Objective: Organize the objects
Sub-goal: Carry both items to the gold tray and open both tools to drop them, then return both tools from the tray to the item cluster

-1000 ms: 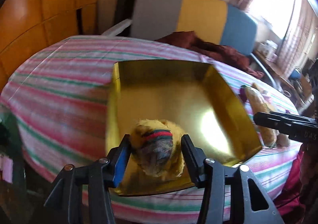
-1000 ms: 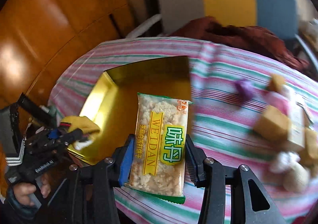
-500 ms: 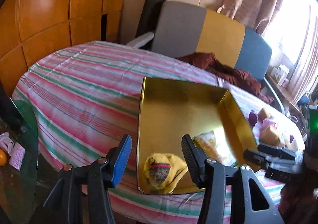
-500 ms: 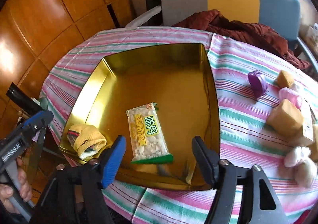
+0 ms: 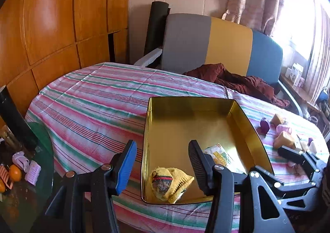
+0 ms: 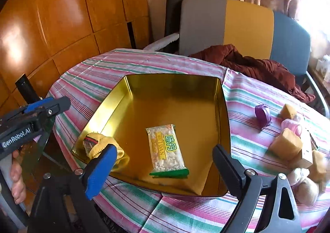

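A gold metal tray [image 5: 255, 129] [image 6: 121, 92] sits on the striped tablecloth. A yellow knitted item [image 5: 171, 183] [image 6: 97, 142] lies in its near left corner. A snack packet [image 6: 166, 148] [image 5: 221, 155] lies in the tray's middle. My left gripper [image 5: 163, 164] is open and empty, held above the tray's near left edge. My right gripper [image 6: 163, 173] is open and empty, above the tray's near edge. Each gripper shows in the other's view, the left [image 6: 31, 119] and the right [image 5: 299, 158].
To the tray's right lie a purple piece [image 6: 263, 114], tan blocks [image 6: 285, 144], a pink item [image 6: 291, 126] and plush bits [image 6: 307, 183]. A dark red cloth [image 6: 257, 65] lies at the table's far edge by a chair [image 5: 210, 47]. A glass side table [image 5: 18, 171] stands left.
Both grippers opened and let go: the yellow knitted item and the snack packet now lie in the tray. Both grippers have pulled back and up from the tray.
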A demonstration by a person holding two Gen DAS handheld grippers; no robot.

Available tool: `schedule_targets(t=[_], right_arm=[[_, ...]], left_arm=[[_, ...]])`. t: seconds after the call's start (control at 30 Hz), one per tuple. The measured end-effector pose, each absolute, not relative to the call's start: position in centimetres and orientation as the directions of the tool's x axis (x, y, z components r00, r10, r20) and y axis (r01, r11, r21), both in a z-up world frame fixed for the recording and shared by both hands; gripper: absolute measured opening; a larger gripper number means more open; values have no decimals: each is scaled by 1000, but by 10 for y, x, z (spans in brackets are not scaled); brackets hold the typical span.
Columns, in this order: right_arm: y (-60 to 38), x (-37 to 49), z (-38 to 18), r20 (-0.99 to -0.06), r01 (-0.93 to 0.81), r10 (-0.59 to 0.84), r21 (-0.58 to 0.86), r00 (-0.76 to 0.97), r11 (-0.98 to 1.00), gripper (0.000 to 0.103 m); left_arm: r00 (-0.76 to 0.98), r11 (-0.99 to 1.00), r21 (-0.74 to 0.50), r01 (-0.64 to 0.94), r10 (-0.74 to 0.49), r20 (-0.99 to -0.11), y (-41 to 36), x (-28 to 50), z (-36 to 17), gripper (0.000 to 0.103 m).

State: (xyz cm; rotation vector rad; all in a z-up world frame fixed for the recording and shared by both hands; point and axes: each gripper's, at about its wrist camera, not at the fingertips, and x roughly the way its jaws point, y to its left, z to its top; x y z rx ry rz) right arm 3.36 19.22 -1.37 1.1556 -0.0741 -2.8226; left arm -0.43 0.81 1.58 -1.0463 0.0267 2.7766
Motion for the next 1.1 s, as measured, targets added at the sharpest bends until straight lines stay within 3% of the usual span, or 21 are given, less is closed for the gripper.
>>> schedule_targets(t=[0.33, 1.1], right_arm=[[204, 43, -5, -653, 10, -56, 73, -755, -997, 103], [251, 51, -13, -661, -112, 7, 116, -751, -987, 103]], left_arm=[[-734, -976, 6, -219, 161, -659, 28, 4, 13, 53], [-682, -941, 32, -336, 219, -698, 64, 14, 2, 53]])
